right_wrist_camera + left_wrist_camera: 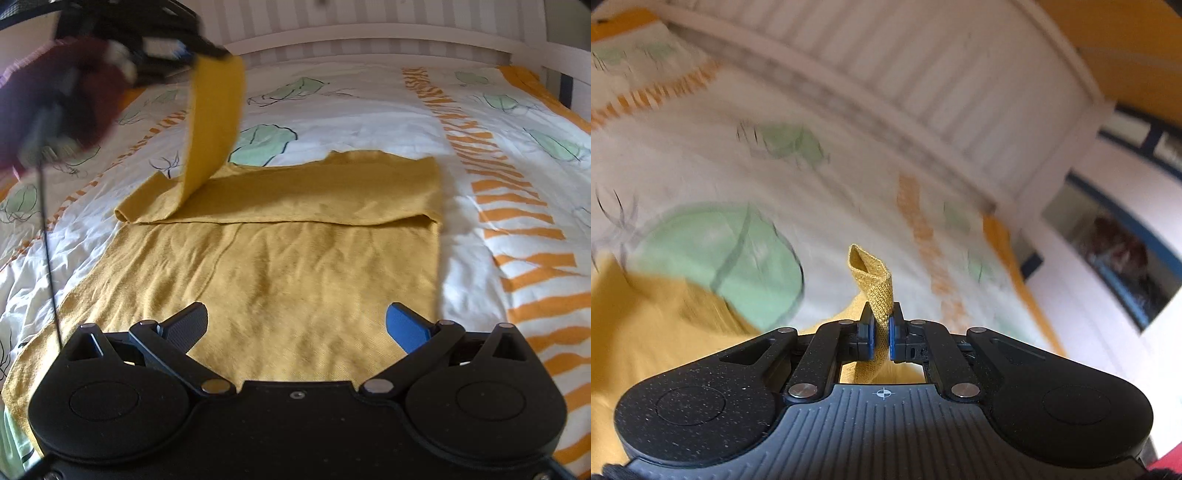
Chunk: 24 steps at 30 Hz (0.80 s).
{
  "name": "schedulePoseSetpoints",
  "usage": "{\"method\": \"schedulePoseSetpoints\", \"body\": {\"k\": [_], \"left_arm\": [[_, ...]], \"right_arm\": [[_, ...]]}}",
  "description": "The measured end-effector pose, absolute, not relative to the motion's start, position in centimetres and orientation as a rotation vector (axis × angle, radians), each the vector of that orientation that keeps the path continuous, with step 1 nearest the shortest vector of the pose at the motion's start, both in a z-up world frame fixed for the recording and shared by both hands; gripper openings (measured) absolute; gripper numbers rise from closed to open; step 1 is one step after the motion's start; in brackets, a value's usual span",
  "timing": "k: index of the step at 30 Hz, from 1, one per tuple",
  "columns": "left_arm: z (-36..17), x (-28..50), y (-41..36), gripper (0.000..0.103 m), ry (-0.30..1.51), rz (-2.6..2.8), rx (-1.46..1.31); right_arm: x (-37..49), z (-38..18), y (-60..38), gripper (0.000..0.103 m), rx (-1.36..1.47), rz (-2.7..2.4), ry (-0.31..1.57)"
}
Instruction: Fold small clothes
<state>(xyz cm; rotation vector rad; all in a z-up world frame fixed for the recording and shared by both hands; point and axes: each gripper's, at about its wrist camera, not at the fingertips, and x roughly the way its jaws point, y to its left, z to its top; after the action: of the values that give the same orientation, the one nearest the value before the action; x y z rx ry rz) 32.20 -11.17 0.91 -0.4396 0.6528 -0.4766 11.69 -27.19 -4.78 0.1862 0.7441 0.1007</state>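
Observation:
A mustard-yellow garment [280, 258] lies flat on the bed, its far part folded over toward me. My left gripper [882, 332] is shut on the garment's sleeve cuff [873, 284], which sticks up between the blue pads. In the right wrist view the left gripper [173, 51] holds the sleeve [214, 122] lifted high above the garment's far left corner. My right gripper [295, 325] is open and empty, low over the garment's near edge.
The bedspread [369, 107] is white with green leaf prints and orange stripes. A white slatted headboard [369, 37] runs along the far side. A window [1115, 243] shows at the right in the left wrist view.

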Motion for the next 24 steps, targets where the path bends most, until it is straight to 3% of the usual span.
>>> {"method": "schedulePoseSetpoints", "body": {"k": [4,6,8,14,24], "left_arm": [[-1.8,32.2,-13.5,0.010,0.715,-0.513,-0.378],[-2.1,32.1,-14.3,0.037,0.733,-0.546,-0.354],[-2.0,31.3,-14.6,0.046,0.719,-0.574,-0.325],[0.1,28.3,-13.4,0.059,0.633,-0.596,-0.194],[-3.5,24.8,-4.5,0.060,0.671,-0.306,-0.063]], "right_arm": [[11.3,-5.0,-28.1,0.102,0.207,0.086,0.747],[11.3,-5.0,-28.3,0.102,0.216,0.082,0.744],[11.3,-5.0,-28.5,0.102,0.222,0.081,0.743],[12.2,-5.0,-28.4,0.102,0.216,0.082,0.740],[16.3,-4.2,-29.2,0.102,0.249,0.087,0.694]]}}
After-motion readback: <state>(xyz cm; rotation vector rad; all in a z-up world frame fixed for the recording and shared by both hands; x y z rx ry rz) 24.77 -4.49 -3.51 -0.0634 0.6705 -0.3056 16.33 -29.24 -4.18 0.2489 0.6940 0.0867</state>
